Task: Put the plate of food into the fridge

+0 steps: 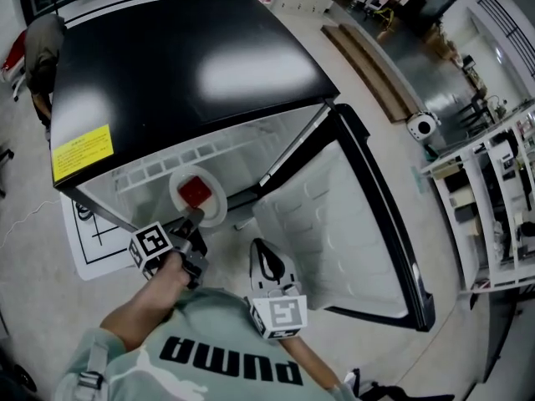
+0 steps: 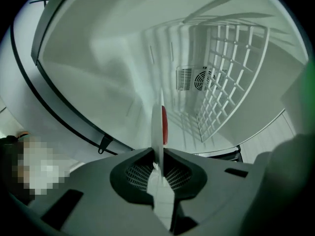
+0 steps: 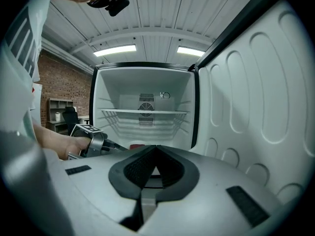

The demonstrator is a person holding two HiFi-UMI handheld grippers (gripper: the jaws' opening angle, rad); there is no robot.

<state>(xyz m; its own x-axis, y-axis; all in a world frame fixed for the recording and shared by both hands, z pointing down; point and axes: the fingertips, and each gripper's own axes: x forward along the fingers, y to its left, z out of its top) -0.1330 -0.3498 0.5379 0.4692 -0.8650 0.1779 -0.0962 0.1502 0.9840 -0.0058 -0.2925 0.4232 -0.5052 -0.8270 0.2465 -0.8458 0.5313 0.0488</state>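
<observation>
Both tools closed, left tool (image 1: 194,217) on plate (image 1: 178,197), right tool (image 1: 263,250) empty, PUMA shirt (image 1: 230,362), yellow label (image 1: 82,152)

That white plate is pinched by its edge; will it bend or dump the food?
Probably stiff: the plate juts out unbent from the left gripper, held by its rim only. The red food looks flat and low, so it might slide if the plate tips.
</observation>
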